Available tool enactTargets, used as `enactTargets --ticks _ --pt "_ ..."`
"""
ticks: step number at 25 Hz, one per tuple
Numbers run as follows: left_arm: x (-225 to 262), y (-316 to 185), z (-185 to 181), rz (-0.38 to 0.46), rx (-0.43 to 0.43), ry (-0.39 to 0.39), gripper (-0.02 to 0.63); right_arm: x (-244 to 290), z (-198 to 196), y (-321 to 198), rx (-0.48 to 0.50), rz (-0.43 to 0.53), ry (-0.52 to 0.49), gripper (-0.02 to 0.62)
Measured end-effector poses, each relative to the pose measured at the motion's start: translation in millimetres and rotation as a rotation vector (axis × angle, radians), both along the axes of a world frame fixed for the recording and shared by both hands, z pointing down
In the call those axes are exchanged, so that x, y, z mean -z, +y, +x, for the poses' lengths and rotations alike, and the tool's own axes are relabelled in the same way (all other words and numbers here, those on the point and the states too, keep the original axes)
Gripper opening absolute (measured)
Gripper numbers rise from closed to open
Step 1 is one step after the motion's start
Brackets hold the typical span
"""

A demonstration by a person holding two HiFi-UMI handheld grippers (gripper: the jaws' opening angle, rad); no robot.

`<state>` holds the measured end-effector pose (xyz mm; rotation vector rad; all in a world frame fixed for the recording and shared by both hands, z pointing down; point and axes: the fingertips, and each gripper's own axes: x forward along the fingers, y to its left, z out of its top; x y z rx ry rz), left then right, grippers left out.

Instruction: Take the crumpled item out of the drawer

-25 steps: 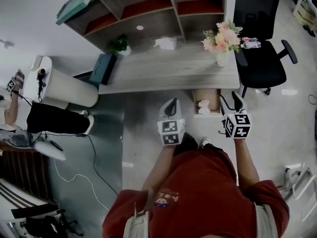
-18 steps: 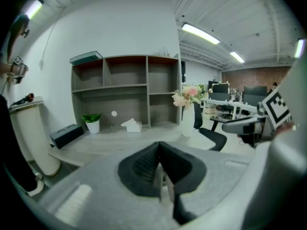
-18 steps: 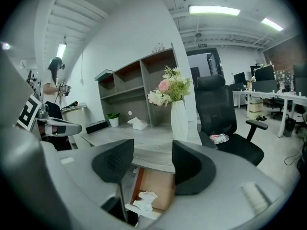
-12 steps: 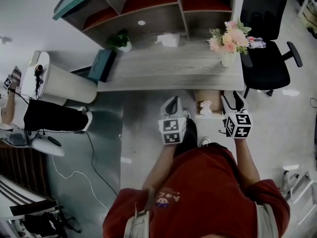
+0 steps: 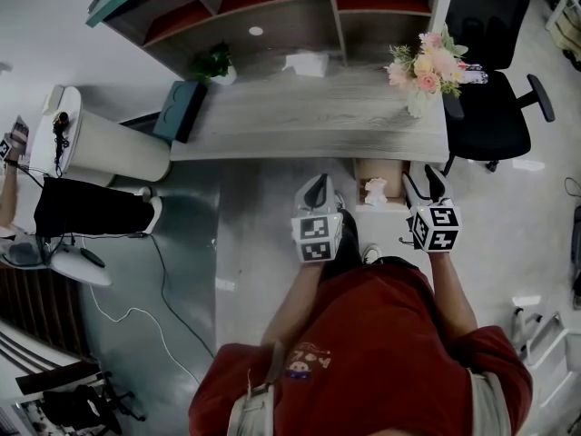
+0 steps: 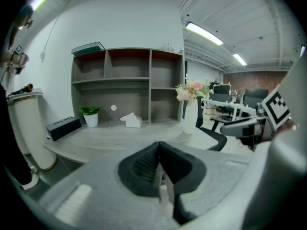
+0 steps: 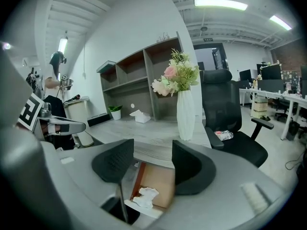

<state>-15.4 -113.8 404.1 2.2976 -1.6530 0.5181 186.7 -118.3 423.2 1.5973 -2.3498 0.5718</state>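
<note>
With the left gripper [image 6: 160, 170] closed and empty, the open right gripper [image 7: 146, 164], above the crumpled paper [image 7: 145, 197] low in frame, might catch the drawer [image 7: 163, 178] wall instead.

grippers 2: left gripper [image 5: 315, 192], right gripper [image 5: 423, 184] | crumpled item [image 5: 375, 188] 1 | drawer [image 5: 386, 169] 1 | worktop [image 5: 309, 121] 1 | vase of flowers [image 5: 419, 75] 1, right front corner | potted plant [image 5: 214, 64] 1, back left | tissue box [image 5: 306, 63] 1 | black box [image 5: 179, 111] 1, left edge | office chair [image 5: 490, 116] 1 | shelf unit [image 5: 272, 7] 1
</note>
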Motion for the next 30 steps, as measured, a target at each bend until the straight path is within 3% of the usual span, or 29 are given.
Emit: enactTargets --ticks 30 --pt "-78 8 -37 -0.158 0.029 0.003 -0.003 -83 -60 -1 0.138 -0.178 0.062 0.235"
